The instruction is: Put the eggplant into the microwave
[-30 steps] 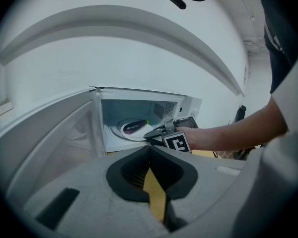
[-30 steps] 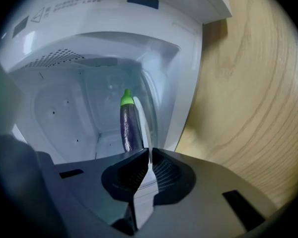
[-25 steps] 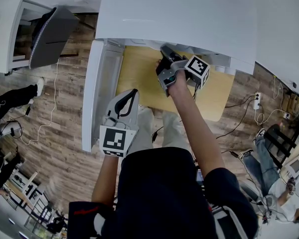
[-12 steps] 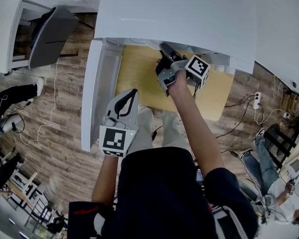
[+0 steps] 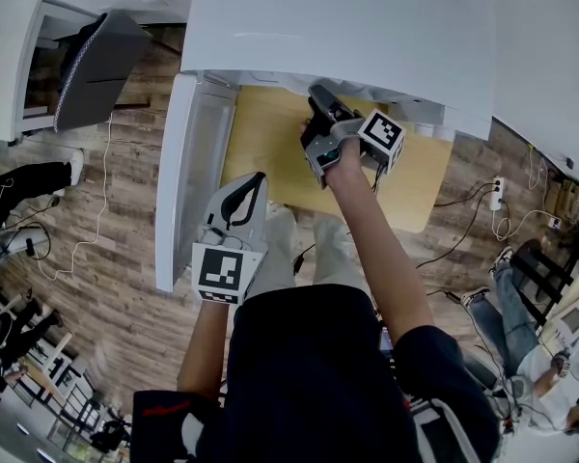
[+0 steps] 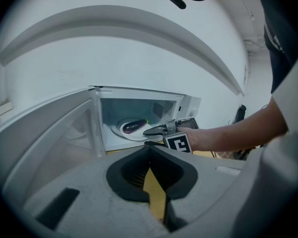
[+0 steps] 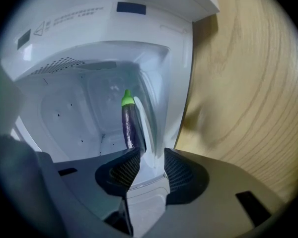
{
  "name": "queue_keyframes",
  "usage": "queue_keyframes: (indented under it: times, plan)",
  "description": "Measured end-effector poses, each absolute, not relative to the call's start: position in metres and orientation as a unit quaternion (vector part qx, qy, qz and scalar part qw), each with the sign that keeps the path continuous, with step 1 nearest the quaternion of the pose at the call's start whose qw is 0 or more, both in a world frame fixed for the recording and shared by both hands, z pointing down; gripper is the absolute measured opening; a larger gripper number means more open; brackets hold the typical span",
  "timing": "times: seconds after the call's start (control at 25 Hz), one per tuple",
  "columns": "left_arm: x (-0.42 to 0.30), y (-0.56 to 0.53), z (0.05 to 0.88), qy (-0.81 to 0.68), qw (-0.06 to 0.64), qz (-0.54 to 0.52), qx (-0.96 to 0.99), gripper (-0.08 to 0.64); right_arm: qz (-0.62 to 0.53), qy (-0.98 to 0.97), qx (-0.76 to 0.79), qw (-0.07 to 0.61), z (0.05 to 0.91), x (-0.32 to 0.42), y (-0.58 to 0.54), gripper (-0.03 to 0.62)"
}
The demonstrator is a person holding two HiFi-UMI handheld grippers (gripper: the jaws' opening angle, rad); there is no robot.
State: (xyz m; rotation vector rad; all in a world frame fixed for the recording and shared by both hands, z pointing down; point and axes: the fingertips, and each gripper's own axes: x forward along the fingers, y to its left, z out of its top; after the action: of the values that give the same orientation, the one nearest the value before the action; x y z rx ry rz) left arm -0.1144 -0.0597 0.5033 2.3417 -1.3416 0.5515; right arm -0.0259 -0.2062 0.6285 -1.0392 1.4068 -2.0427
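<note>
The white microwave (image 5: 338, 27) stands open, its door (image 5: 188, 181) swung out to the left. A purple eggplant (image 7: 128, 123) with a green cap lies on the round plate (image 6: 120, 133) inside; the left gripper view also shows the eggplant (image 6: 134, 126). My right gripper (image 7: 151, 155) reaches into the microwave's mouth (image 5: 317, 96), jaws opening. The eggplant lies just ahead of the tips, and the pads do not press it. My left gripper (image 5: 254, 179) hangs back in front of the door, tips together (image 6: 150, 148), holding nothing.
The microwave sits on a light wooden table (image 5: 270, 152) over a wood-plank floor. A white cabinet (image 5: 19, 66) with a dark cloth draped on it stands at the far left. Cables and a power strip (image 5: 497, 196) lie on the floor to the right, with people at the edges.
</note>
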Motion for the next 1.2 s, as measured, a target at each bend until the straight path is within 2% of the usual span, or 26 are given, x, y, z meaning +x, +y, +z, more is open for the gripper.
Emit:
queue_keyframes:
  times: [0.16,0.52,1.2]
  plan:
    - [-0.113,-0.058,0.504,-0.478,0.192,0.195,0.834,0.014,-0.738,0.514,-0.379,0.219,0.627,-0.025,-0.202,0.117]
    - [-0.111,-0.057,0.504,-0.478,0.19,0.195,0.835,0.014,-0.731,0.532,-0.388,0.179,0.63,-0.029,-0.193,0.035]
    - [-0.114,-0.058,0.505,-0.48,0.193,0.197,0.833,0.014,-0.726,0.538,-0.391,0.178,0.627,-0.029,-0.209,0.021]
